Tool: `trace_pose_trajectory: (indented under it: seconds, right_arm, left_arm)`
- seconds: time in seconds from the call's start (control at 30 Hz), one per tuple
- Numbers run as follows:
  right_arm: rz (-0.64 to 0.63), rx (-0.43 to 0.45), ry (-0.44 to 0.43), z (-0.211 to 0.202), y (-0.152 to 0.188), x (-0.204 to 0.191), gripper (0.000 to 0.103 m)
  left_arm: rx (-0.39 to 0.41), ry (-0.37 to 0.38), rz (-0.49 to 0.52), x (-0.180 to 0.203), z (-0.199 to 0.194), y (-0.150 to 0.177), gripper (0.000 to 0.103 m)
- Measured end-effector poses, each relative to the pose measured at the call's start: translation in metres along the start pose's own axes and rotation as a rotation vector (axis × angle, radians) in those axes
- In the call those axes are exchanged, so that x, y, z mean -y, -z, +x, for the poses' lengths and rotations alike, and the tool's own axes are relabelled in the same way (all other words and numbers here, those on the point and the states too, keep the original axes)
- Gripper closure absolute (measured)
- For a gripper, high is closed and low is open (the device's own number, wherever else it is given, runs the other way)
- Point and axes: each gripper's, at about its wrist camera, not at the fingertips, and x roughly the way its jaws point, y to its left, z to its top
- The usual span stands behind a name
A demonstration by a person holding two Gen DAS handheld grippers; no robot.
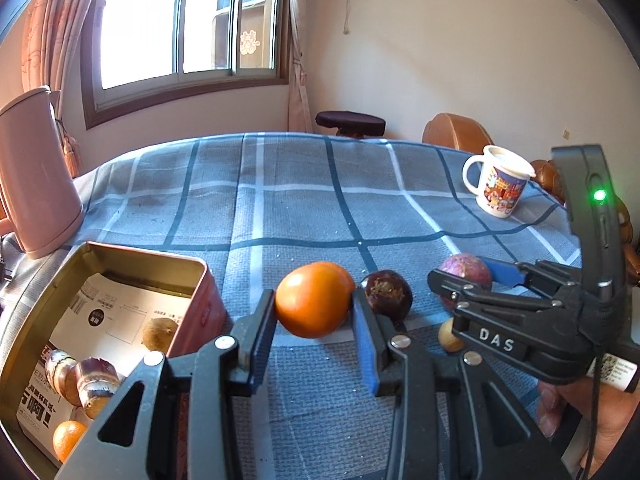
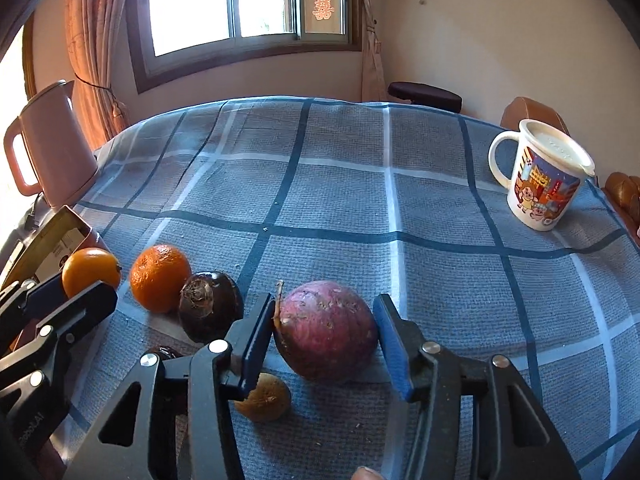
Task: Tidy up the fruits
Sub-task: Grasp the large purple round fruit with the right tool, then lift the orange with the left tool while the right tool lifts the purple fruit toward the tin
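My left gripper (image 1: 314, 322) is shut on a smooth orange fruit (image 1: 312, 300), held just above the cloth; it also shows in the right wrist view (image 2: 90, 270). A second orange (image 2: 160, 278) and a dark brown fruit (image 2: 210, 306) lie beside it. My right gripper (image 2: 324, 334) is open around a purple passion fruit (image 2: 326, 330) that rests on the cloth; the left pad touches it, the right pad stands apart. A small brown longan (image 2: 264, 398) lies under the left finger. An open tin box (image 1: 120, 256) at the left holds several small fruits.
A pink kettle (image 1: 34, 176) stands at the far left of the table. A lidded cartoon mug (image 2: 540, 178) stands at the far right. The table has a blue checked cloth (image 2: 340, 184). A stool and a brown chair stand behind it.
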Motion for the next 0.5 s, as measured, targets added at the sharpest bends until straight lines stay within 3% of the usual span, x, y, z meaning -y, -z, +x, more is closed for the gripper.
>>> trace_pose_trajectory:
  seconds: [0.5]
  right_arm:
    - [0.064, 0.123, -0.065, -0.024, 0.003, 0.013, 0.051]
  left_arm:
    - [0.048, 0.000, -0.008, -0.002, -0.010, 0.001, 0.064]
